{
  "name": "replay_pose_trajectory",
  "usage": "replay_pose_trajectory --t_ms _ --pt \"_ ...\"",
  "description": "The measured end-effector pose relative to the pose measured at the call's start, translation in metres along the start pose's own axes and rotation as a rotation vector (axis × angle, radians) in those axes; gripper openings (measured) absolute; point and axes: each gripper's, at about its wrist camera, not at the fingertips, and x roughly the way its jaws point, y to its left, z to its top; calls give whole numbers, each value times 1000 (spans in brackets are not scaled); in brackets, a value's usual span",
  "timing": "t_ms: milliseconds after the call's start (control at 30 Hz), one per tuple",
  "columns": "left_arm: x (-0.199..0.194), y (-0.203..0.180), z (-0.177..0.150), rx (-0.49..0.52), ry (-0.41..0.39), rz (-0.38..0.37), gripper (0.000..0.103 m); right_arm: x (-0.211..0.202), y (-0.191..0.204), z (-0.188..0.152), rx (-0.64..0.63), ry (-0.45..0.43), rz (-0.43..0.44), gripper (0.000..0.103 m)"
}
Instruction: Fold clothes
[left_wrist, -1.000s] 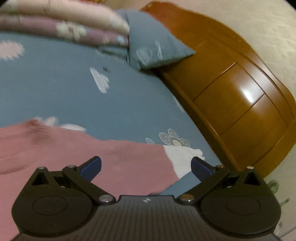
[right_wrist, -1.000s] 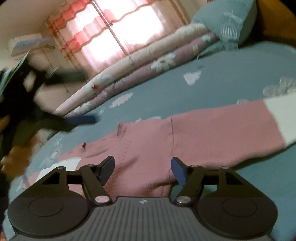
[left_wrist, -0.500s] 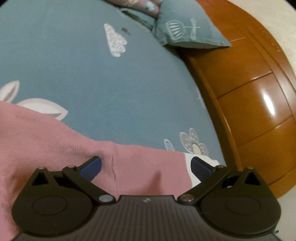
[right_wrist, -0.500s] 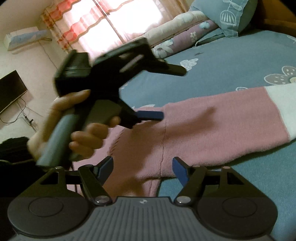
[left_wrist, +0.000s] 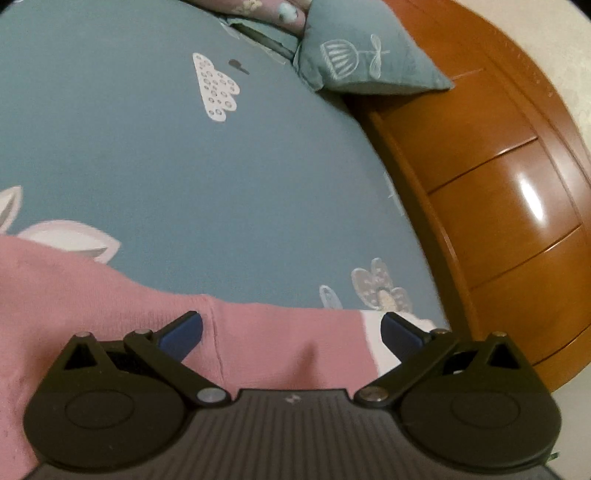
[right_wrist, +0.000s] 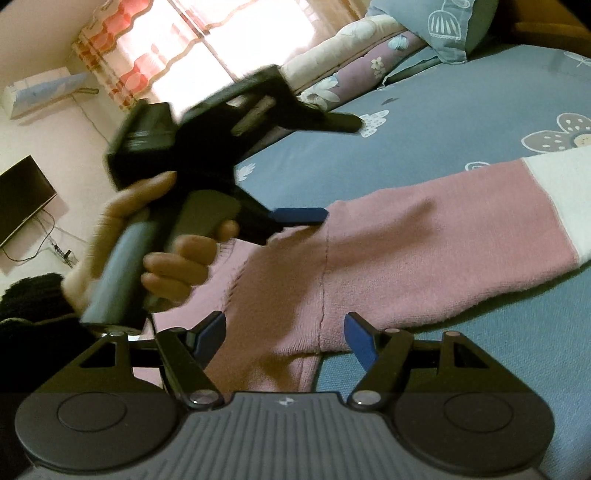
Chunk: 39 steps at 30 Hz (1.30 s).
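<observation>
A pink knit sweater (right_wrist: 424, 236) lies flat on the blue bed, its sleeve stretched to the right and ending in a white cuff (right_wrist: 557, 195). My left gripper (left_wrist: 291, 328) hovers open just above the sleeve near the shoulder seam, the pink sleeve (left_wrist: 288, 343) and white cuff (left_wrist: 376, 347) showing between its blue pads. In the right wrist view the left gripper (right_wrist: 317, 173) is held by a hand (right_wrist: 166, 251) over the sweater's shoulder. My right gripper (right_wrist: 284, 336) stands open low over the sweater's body by the armpit seam, gripping nothing.
The blue patterned bedsheet (left_wrist: 184, 147) spreads around the sweater. A blue pillow (left_wrist: 362, 62) and rolled floral quilts (right_wrist: 354, 59) lie at the bed's head. A wooden headboard (left_wrist: 509, 206) stands at the right. A curtained window (right_wrist: 207, 40) and a wall screen (right_wrist: 22, 195) are behind.
My left gripper swept in from the left and came down over the sweater's sleeve, then held still. The right gripper has barely moved.
</observation>
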Motion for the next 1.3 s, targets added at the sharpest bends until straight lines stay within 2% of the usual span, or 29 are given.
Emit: replay_pose_trajectory --t_ms 67,200,333,400,500,567,633,733,833,967,1167,1300 --pt "3 -2 3 22 -18 -5 102 0 0 0 -2 1 1 75" --pt "1 -4 12 -3 -46 35 102 -2 -1 -1 0 3 1 75" --pt "-7 -22 2 58 5 -48 102 -5 -5 -1 35 4 14 75" --pt "-2 -28 -4 90 44 -61 102 -7 -7 -1 55 5 22 75" --pt "17 -26 -8 126 76 58 102 -7 -8 2 68 9 22 75" --pt "23 -22 -8 129 41 36 102 -8 -7 2 54 13 -10 74" --pt "22 -25 -2 86 34 47 102 -12 -5 2 33 8 5 76" --pt "5 -41 6 158 44 56 102 -18 -5 3 19 8 2 76" --pt "-15 -44 7 184 51 98 102 -22 -10 4 40 -3 6 77" --pt "-14 -33 7 127 87 93 102 -23 -13 4 83 0 12 77" --pt "9 -25 6 120 54 91 102 -24 -7 3 25 14 -25 77" --pt "7 -22 18 99 15 167 102 -25 -8 3 36 12 -16 81"
